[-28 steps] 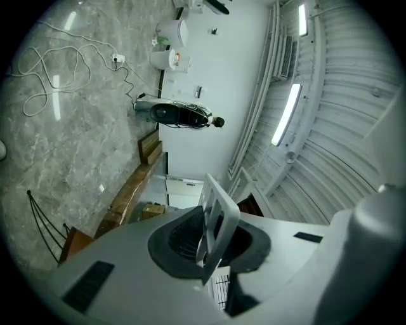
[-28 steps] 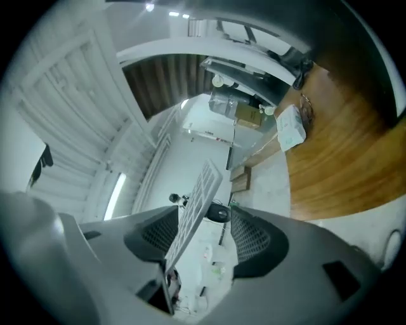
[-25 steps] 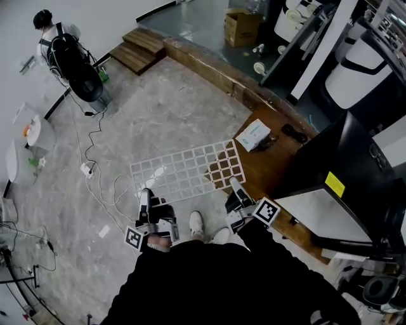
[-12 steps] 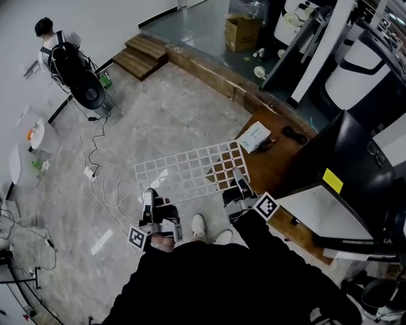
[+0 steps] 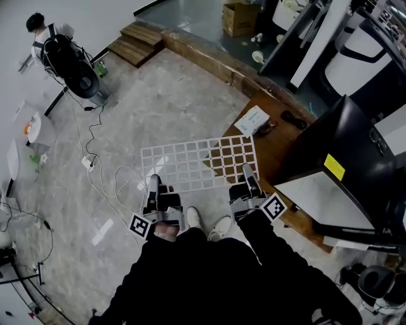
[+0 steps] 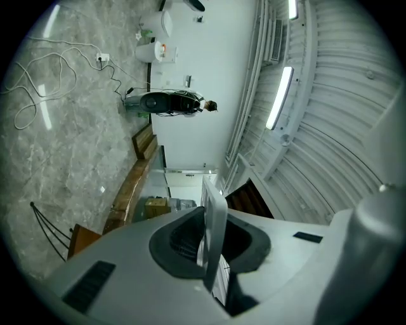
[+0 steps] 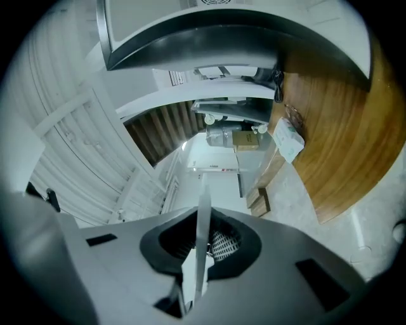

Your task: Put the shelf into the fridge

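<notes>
The white wire-grid shelf [image 5: 200,162] hangs level above the floor in front of me, its right end over the wooden platform. My left gripper [image 5: 152,185] grips its near left edge and my right gripper [image 5: 247,176] its near right edge. Both pairs of jaws are closing, and the shelf's edge is between them. In the left gripper view the shelf [image 6: 216,212] stands edge-on in my left gripper [image 6: 212,244]. The right gripper view shows the shelf [image 7: 203,212] the same way in my right gripper [image 7: 200,257]. The dark fridge [image 5: 346,159] stands to the right.
A wooden platform [image 5: 279,143] lies under the fridge, with a white packet [image 5: 252,120] on it. White cables [image 5: 104,184] trail over the stone floor at left. A person [image 5: 39,28] stands far left beside black equipment [image 5: 76,66]. Wooden steps [image 5: 138,41] and a cardboard box [image 5: 240,18] sit at the back.
The shelf has come up off the floor and swung square to me. The right gripper has closed on its edge. Both grippers have shifted slightly right and forward.
</notes>
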`<state>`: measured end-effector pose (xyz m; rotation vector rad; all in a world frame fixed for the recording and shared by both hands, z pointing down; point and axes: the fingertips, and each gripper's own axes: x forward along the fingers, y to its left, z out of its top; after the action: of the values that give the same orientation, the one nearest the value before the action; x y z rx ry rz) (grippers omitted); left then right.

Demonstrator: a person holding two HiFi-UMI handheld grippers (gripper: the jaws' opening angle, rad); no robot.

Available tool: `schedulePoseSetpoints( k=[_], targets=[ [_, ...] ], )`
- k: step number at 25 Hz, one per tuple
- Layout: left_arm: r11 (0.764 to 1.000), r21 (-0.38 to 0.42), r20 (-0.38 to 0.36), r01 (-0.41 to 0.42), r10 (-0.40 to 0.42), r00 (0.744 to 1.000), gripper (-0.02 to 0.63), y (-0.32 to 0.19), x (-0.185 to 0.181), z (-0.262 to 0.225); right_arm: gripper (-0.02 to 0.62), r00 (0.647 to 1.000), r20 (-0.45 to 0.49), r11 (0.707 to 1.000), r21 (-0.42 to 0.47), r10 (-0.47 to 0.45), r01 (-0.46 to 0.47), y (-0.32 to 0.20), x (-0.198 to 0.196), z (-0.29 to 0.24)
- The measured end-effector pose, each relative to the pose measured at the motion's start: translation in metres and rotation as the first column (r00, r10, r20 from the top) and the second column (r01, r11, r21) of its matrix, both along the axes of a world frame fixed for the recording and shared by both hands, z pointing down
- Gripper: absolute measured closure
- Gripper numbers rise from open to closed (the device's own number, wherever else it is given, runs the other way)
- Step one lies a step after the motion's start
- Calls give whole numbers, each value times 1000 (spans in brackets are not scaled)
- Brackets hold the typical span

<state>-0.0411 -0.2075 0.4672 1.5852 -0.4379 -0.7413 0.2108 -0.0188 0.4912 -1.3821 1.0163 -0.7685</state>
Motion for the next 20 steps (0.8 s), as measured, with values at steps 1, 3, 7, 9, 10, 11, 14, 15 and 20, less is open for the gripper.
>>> schedulePoseSetpoints(
  k=[1, 3, 7, 9, 10, 11, 14, 15, 20],
  targets=[
    [1000, -4, 2, -14, 14, 1000, 572, 1, 4, 1, 565, 1000, -7, 1000, -7, 17, -17, 5, 0, -1],
    [999, -17, 8, -47, 48, 999, 572, 1, 10, 4, 565, 998, -22, 998, -24, 57, -57, 16, -3, -2],
    [989, -23, 11, -146, 146, 989, 574, 1, 25, 5, 565, 987, -30, 987, -39, 155, -156, 39, -8, -7],
    [978, -18, 12, -208, 209, 978, 574, 3, 32, 6, 565, 976, -31, 975, -51, 214, -215, 54, -14, -7],
    [971, -12, 10, -240, 240, 971, 574, 5, 37, 6, 565, 969, -35, 968, -55, 244, -246, 63, -17, -7],
    [962, -7, 8, -272, 272, 962, 574, 7, 42, 7, 565, 961, -39, 959, -58, 275, -277, 73, -19, -6],
    [931, -11, 10, -366, 366, 931, 574, 21, 62, 13, 565, 927, -36, 925, -66, 373, -374, 104, -27, -3],
    [918, -13, 8, -397, 397, 918, 574, 27, 67, 14, 565, 913, -35, 910, -72, 406, -407, 115, -31, 0],
    [847, -24, 13, -531, 532, 847, 572, 61, 80, 21, 565, 842, -28, 837, -94, 539, -539, 168, -58, 4]
  ],
)
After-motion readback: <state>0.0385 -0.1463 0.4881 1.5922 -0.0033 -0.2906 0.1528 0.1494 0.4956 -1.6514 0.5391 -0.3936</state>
